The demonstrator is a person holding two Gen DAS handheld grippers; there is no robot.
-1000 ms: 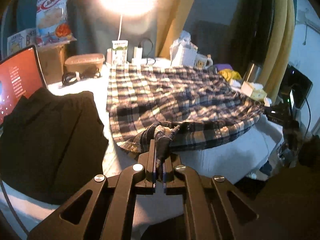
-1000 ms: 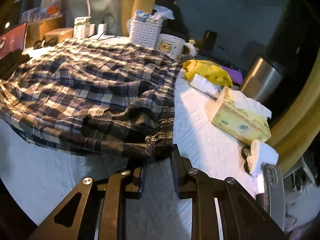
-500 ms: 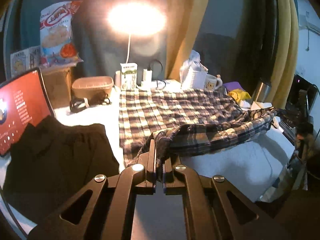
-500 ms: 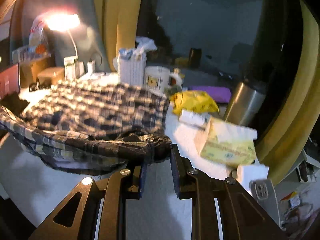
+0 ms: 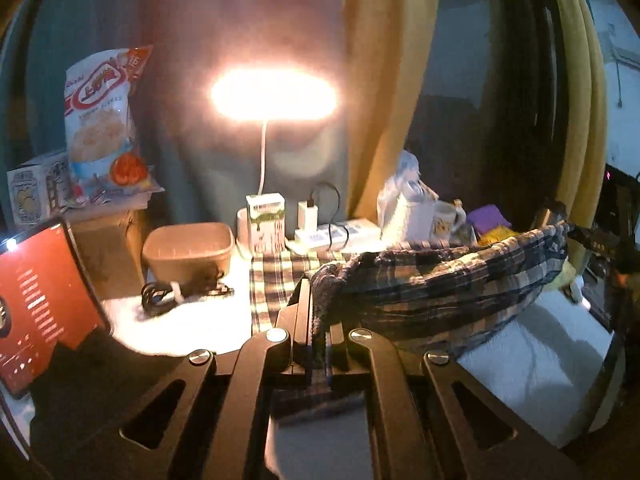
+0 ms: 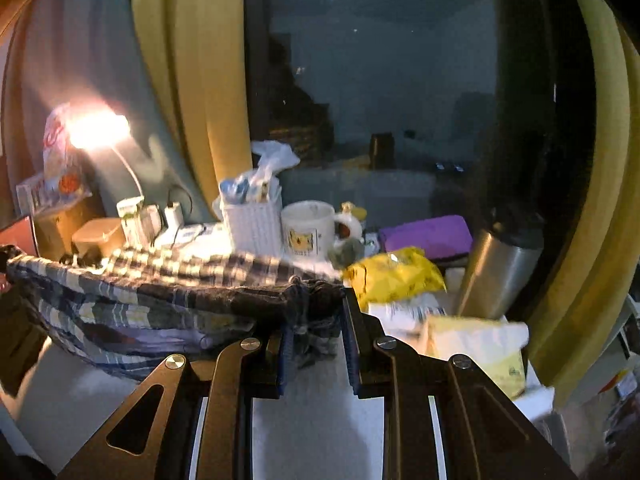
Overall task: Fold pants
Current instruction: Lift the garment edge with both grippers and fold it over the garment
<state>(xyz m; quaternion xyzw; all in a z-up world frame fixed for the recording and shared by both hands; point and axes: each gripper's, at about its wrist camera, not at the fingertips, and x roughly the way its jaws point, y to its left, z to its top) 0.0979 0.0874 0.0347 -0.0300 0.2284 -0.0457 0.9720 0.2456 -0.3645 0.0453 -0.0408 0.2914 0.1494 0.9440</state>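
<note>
The plaid pants [image 5: 440, 280] hang stretched between my two grippers, lifted off the white table [image 5: 532, 344]; their far part still lies flat by the lamp base. My left gripper [image 5: 318, 320] is shut on one bunched waist corner. My right gripper [image 6: 314, 324] is shut on the other corner [image 6: 308, 300], with cloth wedged between the fingers. The same pants [image 6: 140, 296] sag to the left in the right wrist view.
A lit desk lamp [image 5: 274, 96], a tan box [image 5: 188, 246], a carton [image 5: 266, 220] and a power strip stand at the back. A white basket [image 6: 250, 220], a mug [image 6: 308, 228], a yellow bag [image 6: 394, 276], a steel flask [image 6: 500, 272] and a tissue pack [image 6: 476, 344] crowd the right. A red-screen tablet [image 5: 36, 304] leans at left.
Both grippers have risen and moved toward the back of the table, lifting the near waist edge of the pants off the table. Both stay shut on the cloth.
</note>
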